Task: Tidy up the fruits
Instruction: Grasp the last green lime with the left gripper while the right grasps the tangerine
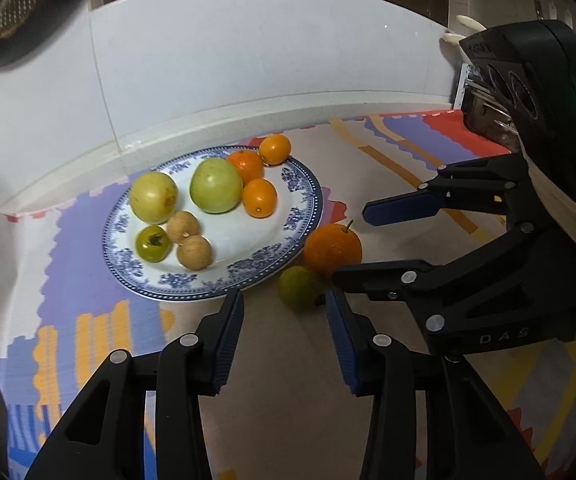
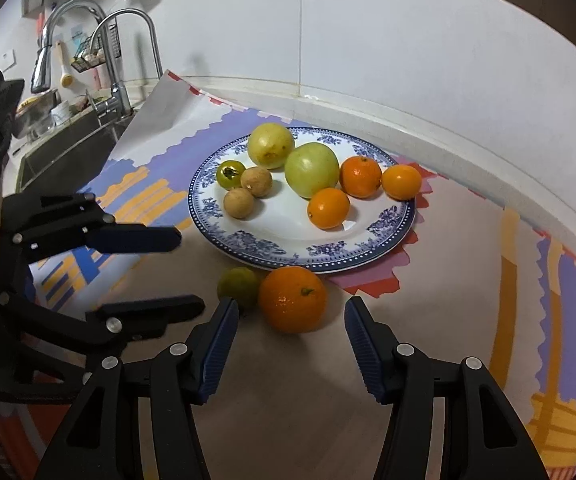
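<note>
Only the right view shows the sink (image 2: 63, 148); both tools, left (image 1: 283, 340) and right (image 2: 292, 344), spread, hover near the orange (image 2: 292, 298).

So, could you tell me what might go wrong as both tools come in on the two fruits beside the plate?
1. The large orange and small green citrus sit touching, so closing on one may roll the other away.
2. The left tool and right tool are close together and could collide.
3. Both fruits lie against the plate rim; a tool finger could knock the plate and shift the fruit on it.
</note>
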`<state>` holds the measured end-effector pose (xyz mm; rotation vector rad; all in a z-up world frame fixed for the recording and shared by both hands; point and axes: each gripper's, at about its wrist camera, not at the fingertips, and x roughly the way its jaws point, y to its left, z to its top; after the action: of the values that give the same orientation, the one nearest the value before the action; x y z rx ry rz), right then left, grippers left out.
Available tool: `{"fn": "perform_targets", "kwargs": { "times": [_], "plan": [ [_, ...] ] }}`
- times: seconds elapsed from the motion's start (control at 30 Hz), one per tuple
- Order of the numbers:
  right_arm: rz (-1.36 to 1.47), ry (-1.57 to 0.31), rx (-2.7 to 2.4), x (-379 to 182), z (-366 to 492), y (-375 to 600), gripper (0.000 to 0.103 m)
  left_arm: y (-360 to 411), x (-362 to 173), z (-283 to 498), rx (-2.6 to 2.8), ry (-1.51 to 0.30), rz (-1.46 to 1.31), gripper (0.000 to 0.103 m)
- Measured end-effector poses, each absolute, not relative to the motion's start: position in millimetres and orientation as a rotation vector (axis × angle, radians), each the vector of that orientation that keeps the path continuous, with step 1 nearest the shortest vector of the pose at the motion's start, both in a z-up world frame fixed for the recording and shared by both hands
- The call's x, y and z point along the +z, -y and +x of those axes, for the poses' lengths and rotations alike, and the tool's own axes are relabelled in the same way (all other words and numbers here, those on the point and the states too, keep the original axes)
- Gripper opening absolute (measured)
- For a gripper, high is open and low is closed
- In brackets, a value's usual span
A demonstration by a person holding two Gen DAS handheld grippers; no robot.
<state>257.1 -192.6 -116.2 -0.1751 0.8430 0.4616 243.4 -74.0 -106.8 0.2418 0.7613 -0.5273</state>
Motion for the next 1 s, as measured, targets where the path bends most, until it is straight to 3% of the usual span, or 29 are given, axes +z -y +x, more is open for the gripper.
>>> {"fn": "perform_targets", "kwargs": {
  "times": [0.33, 0.43, 1.0],
  "plan": [
    [-0.114, -0.890, 0.474, -126.5, 272.3, 197.7, 0.048, 77.9, -118.2, 261.4, -0.559, -0.808, 0.190, 0.035],
    [-0.087, -0.903, 0.495, -128.4, 274.9, 199.6, 0.041, 81.0, -119.4, 263.7, -0.562, -0.814, 0.188, 0.034],
    [-0.036, -0.870, 0.353, -121.7, 255.9, 223.9, 0.040, 97.4, -130.8, 268.3, -0.518, -0.855, 0.196, 0.028]
  ]
}}
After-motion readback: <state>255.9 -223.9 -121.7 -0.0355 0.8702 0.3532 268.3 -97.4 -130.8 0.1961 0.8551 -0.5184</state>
